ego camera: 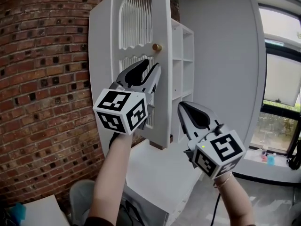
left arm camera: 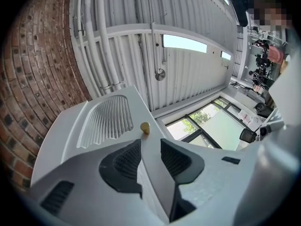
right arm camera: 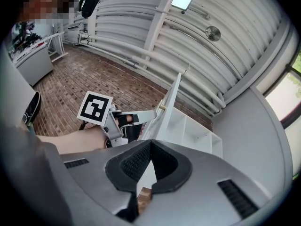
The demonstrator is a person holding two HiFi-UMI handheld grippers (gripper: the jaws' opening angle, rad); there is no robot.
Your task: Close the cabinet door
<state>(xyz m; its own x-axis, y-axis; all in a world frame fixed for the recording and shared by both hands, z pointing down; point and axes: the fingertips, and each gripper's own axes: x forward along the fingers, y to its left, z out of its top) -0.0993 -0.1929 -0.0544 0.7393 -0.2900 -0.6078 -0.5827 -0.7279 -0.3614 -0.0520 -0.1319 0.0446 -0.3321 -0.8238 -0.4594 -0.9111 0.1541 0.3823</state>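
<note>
at the left of the head view a red brick wall is filling the background. just right of it, in the upper middle, the white cabinet door is standing open, swung out from the cabinet with its arched, ribbed panel in view and a small brass knob sitting near its free edge. the left gripper is reaching up at the door just below the knob. in the left gripper view its jaws are standing apart with the door's free edge running between them, and neither pad is clearly pressing on it. right of the door the cabinet's open white shelves are showing. lower and further right, the right gripper is pointing up near the door's lower part, its jaw tips meeting with nothing caught between them. a grey wall and, at the far right edge, a window are closing the frame.
</note>
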